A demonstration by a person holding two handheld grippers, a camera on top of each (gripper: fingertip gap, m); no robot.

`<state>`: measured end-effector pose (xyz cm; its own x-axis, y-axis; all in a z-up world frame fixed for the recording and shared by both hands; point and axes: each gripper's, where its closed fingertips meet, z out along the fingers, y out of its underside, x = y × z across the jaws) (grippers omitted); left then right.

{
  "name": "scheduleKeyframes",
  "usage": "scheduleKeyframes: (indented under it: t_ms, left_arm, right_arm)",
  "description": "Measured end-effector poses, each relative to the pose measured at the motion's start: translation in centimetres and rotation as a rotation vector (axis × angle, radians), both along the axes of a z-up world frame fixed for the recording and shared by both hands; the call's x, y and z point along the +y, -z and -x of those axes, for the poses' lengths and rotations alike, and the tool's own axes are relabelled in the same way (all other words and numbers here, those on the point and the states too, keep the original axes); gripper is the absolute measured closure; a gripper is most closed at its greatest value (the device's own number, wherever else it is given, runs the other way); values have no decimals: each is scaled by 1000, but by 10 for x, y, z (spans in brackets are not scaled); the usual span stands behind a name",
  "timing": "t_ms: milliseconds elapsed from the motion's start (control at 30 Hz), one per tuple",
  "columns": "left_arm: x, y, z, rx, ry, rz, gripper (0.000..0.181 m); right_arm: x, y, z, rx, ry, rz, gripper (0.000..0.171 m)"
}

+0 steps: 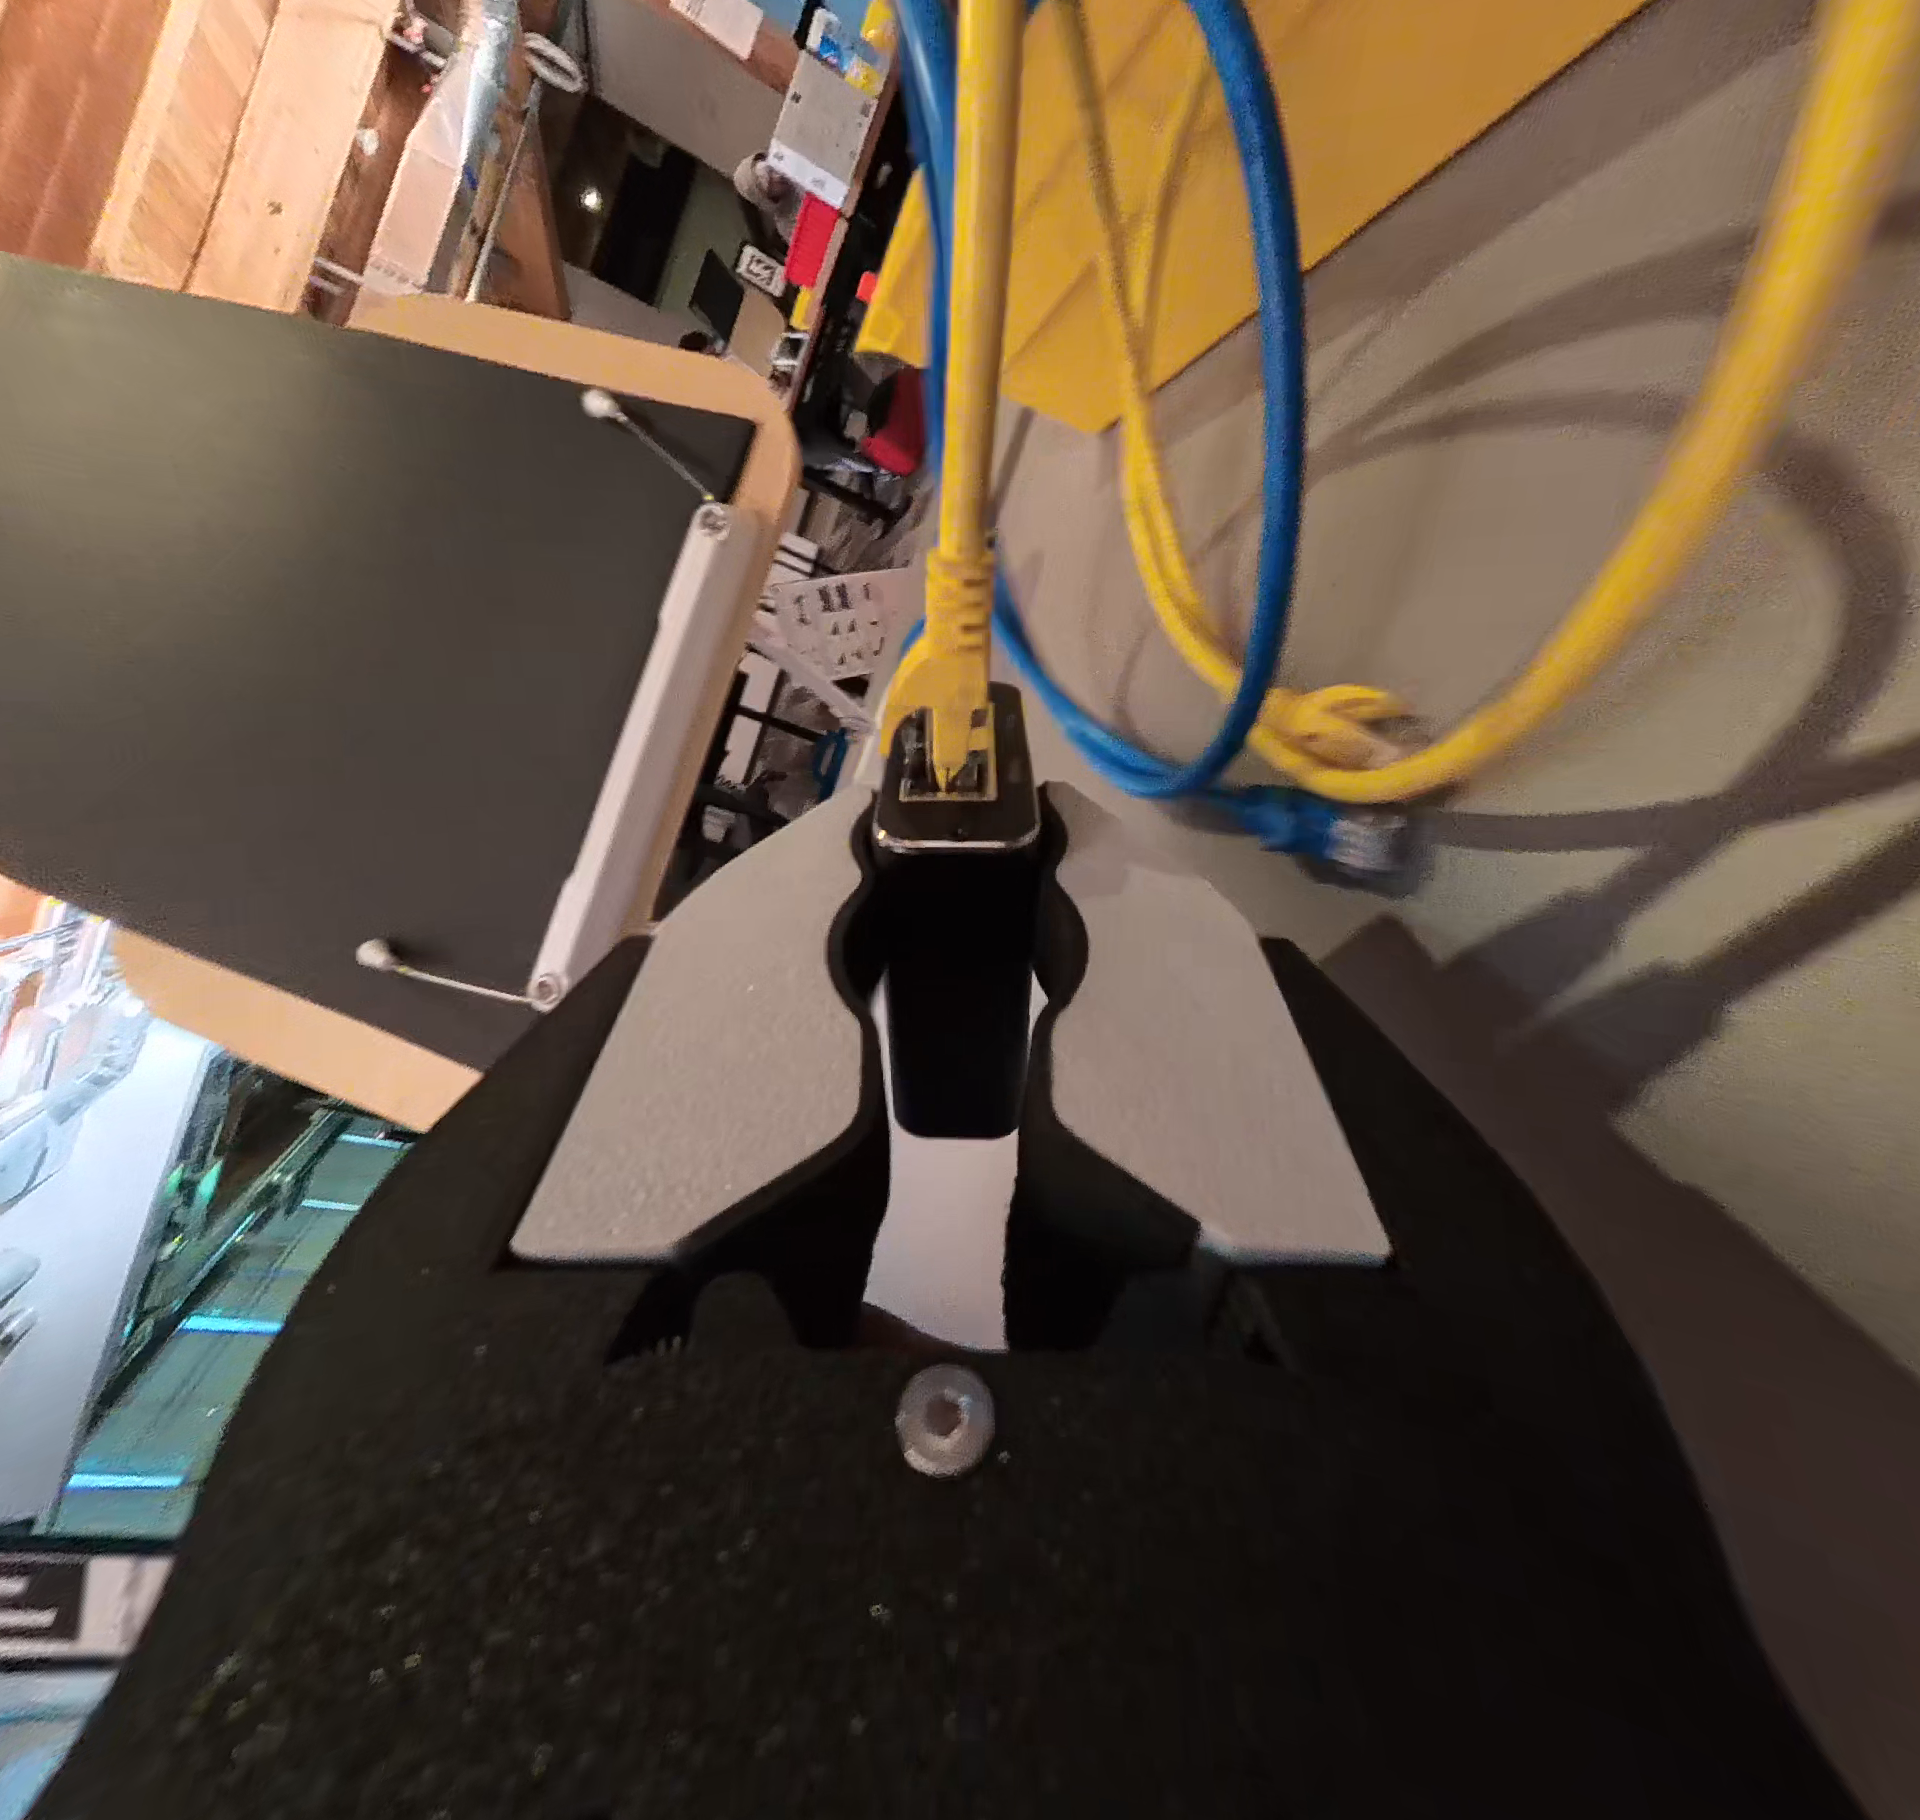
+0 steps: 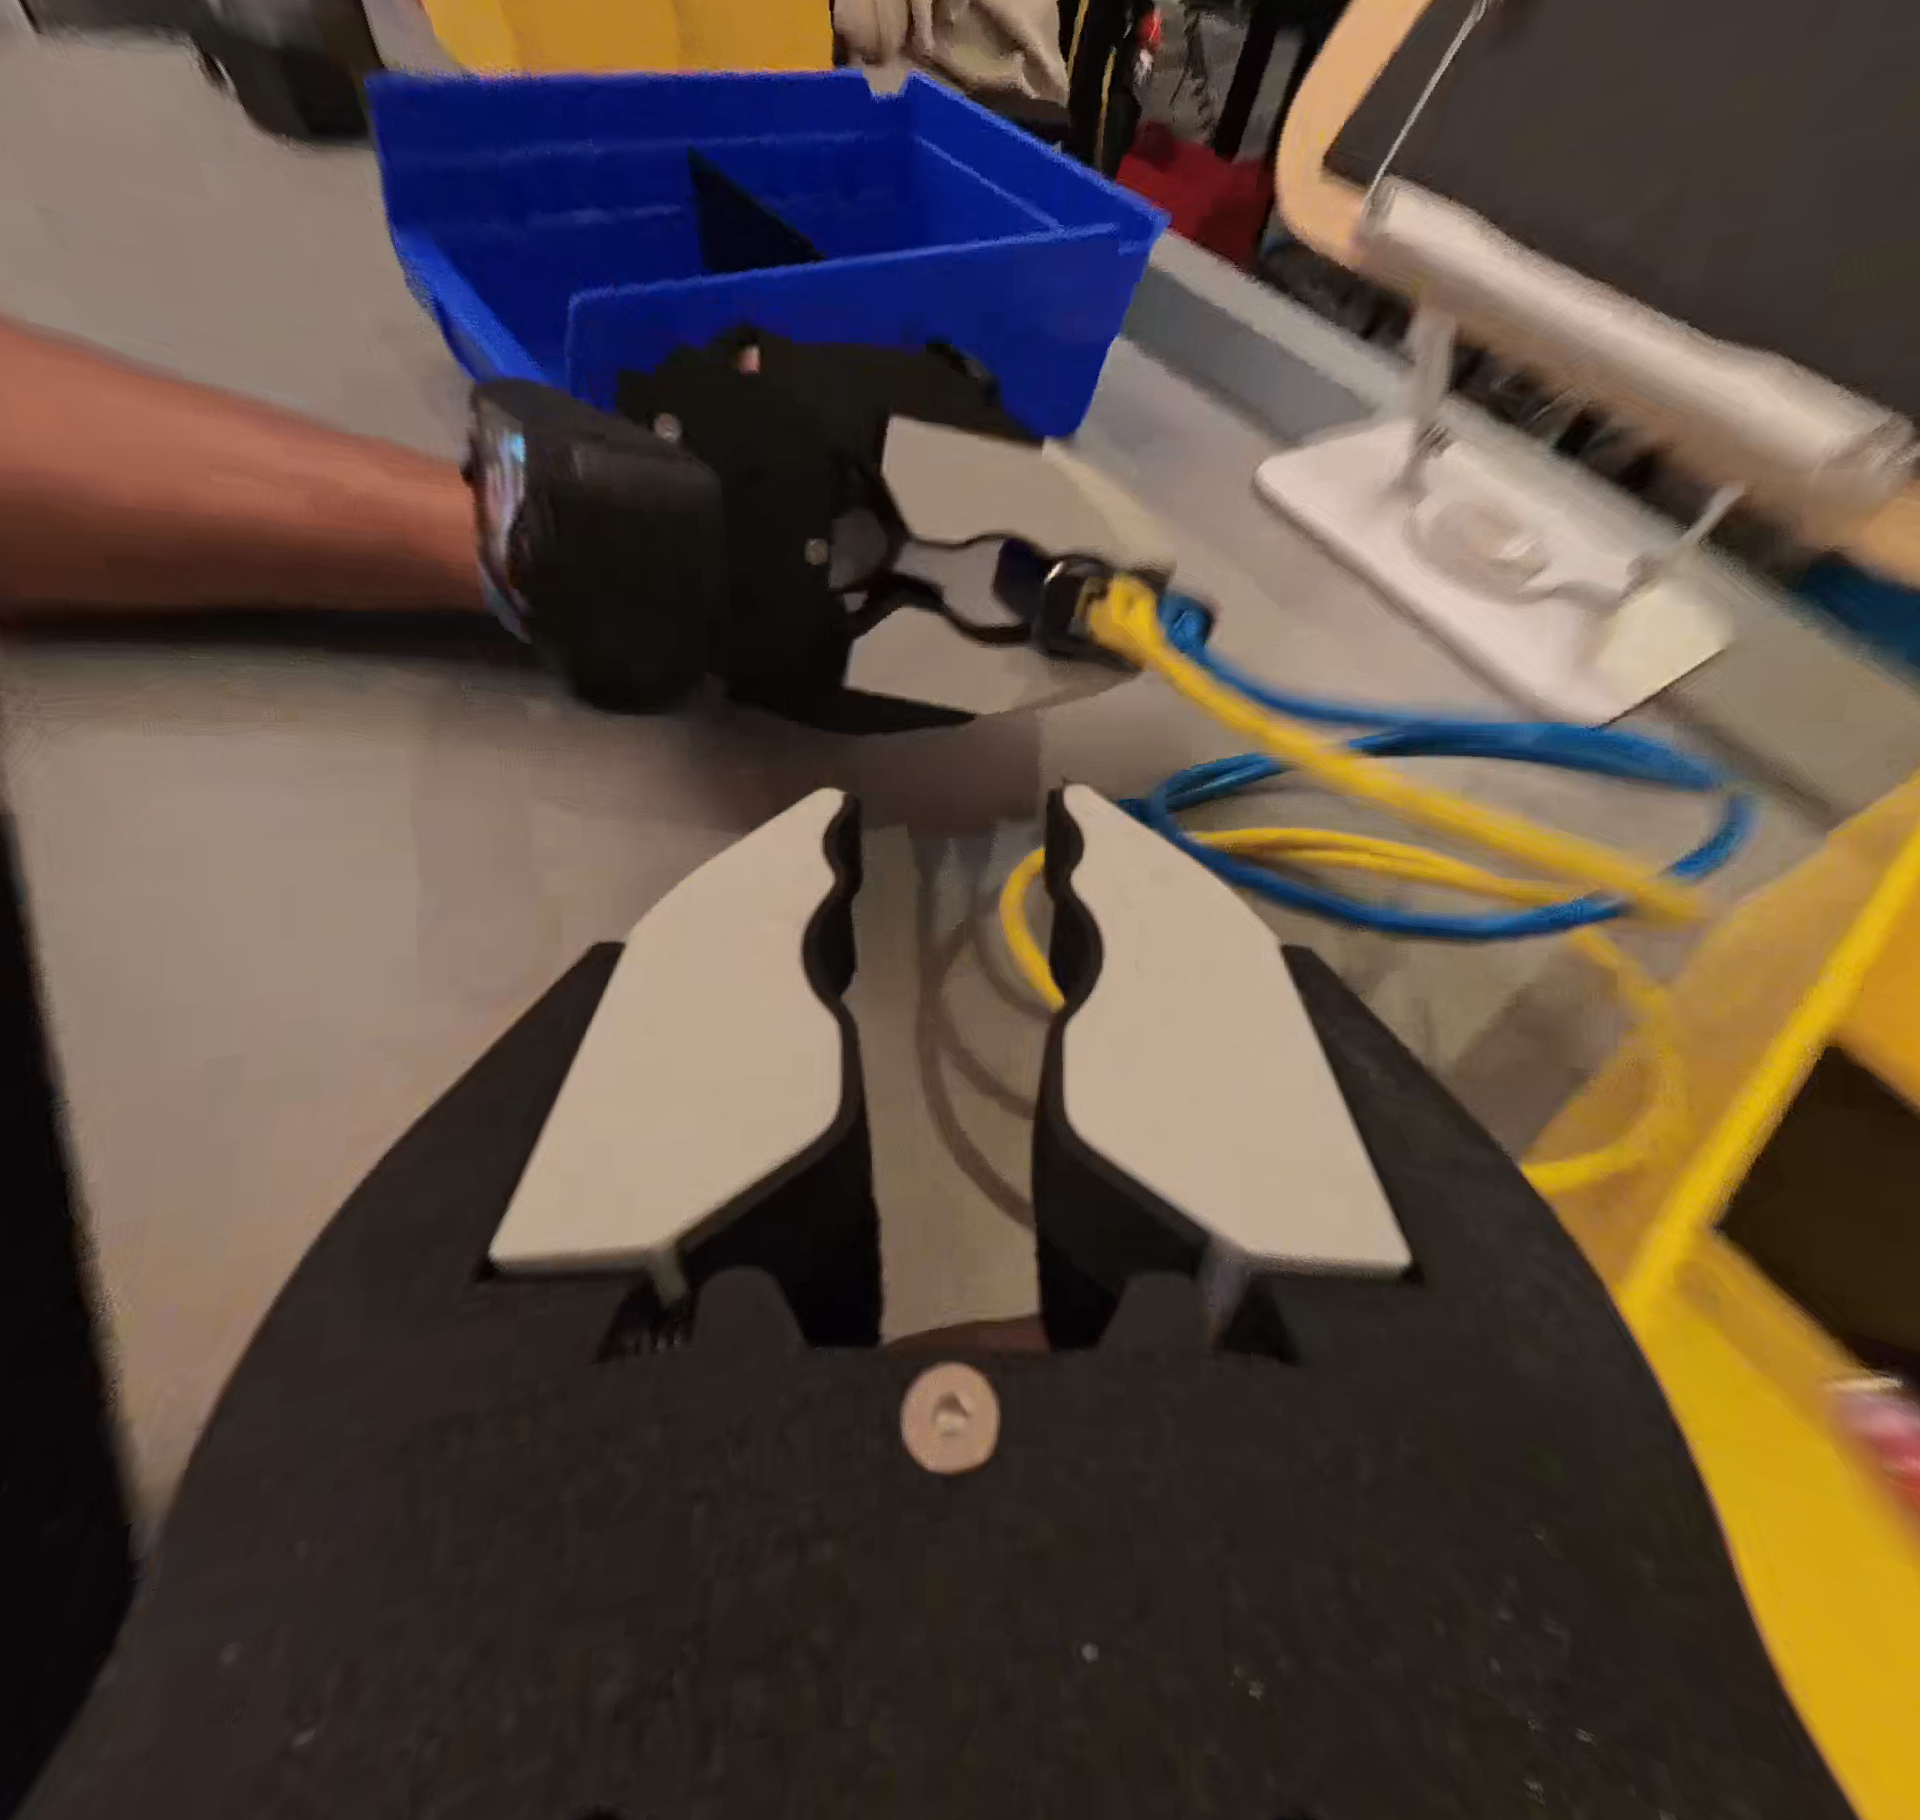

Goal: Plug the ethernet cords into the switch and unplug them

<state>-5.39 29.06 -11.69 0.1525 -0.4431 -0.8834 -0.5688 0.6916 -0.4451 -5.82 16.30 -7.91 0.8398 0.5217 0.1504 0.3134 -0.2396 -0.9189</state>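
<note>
Black and small, the switch [image 1: 956,939] sits clamped between the fingers of the left gripper [image 1: 956,814], held above the grey table [image 2: 260,887]. A yellow ethernet cord [image 1: 977,316] is seated in its port. Right of it, a blue ethernet cord [image 1: 1273,316] loops loose, its plug [image 1: 1340,835] lying on the table. The right gripper [image 2: 951,814], nearer, stands spread and grips nothing. A blue bin [image 2: 727,212] sits at far left.

The blue cable's plug [image 1: 1351,840] was blurred, perhaps lying loose; the yellow cable [image 1: 977,316] ran off the top edge.
</note>
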Motion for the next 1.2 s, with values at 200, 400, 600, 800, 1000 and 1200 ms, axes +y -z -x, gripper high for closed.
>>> scheduleKeyframes:
  t_ms: [200, 400, 600, 800, 1000, 1200]
  left_arm:
    - [-20, 18, 3, 50, 74, 38, 156]
    - [-28, 19, 2, 72, 86, 28, 156]
    - [-34, 18, 0, 73, 104, 47, 156]
    - [-37, 19, -1, 75, 116, 67, 157]
    - [-37, 18, 1, 81, 102, 58, 157]
    - [-35, 18, 2, 81, 97, 59, 157]
  right_arm:
    - [29, -1, 1, -592, -213, -127, 137]
    - [60, 28, 10, -1028, -360, -155, 138]
    - [65, 38, 13, -1071, -420, -148, 144]
    - [64, 39, 4, -1112, -409, -168, 149]
    - [65, 39, 4, -1146, -429, -227, 155]
    - [68, 38, 5, -1142, -426, -239, 153]
